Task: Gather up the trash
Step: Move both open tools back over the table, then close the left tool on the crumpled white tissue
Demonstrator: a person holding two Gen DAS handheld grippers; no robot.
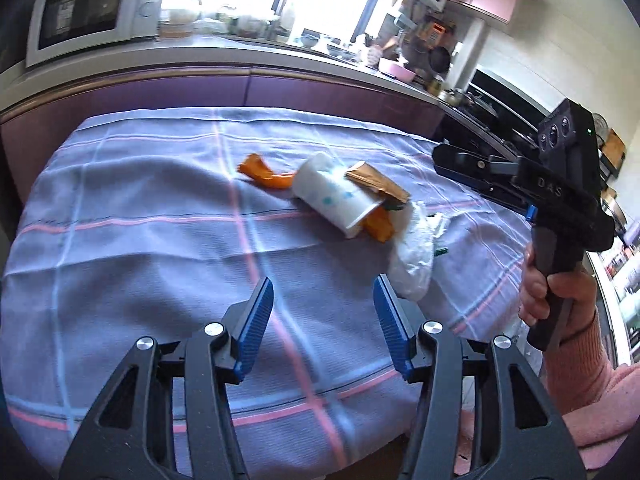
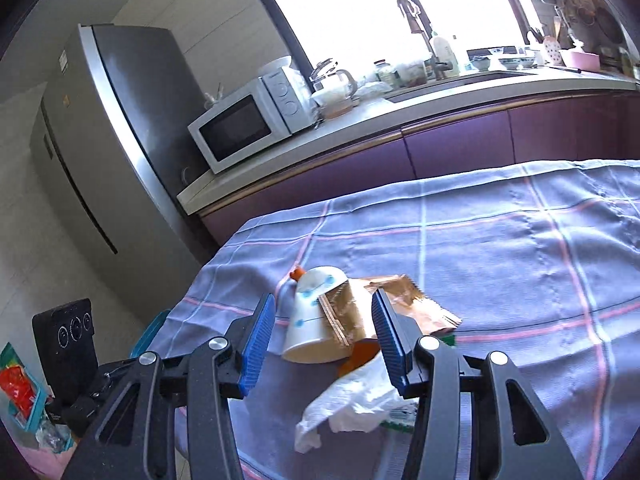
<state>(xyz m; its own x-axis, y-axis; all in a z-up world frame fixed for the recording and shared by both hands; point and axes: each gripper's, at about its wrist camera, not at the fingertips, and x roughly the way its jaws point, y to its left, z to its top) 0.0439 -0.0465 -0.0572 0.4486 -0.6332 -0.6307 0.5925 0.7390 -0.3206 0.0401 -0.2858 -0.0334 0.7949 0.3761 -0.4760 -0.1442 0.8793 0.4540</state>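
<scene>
Trash lies heaped mid-tablecloth (image 1: 120,208): a light, crushable paper cup (image 1: 340,204) best pinched at its rim, soft plastic bag (image 1: 412,256) beside it, while left gripper (image 1: 323,320) and right gripper (image 2: 323,340) hover released, empty.

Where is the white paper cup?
The paper cup lies on its side on the checked tablecloth, between the orange scraps and the brown wrapper.

Paper cup (image 1: 340,200) on its side on tablecloth (image 1: 140,240), foil wrapper (image 1: 378,184) atop it, crumpled plastic bag (image 1: 414,256) just beside its mouth, microwave (image 2: 244,128) on counter (image 2: 360,120) behind.
</scene>
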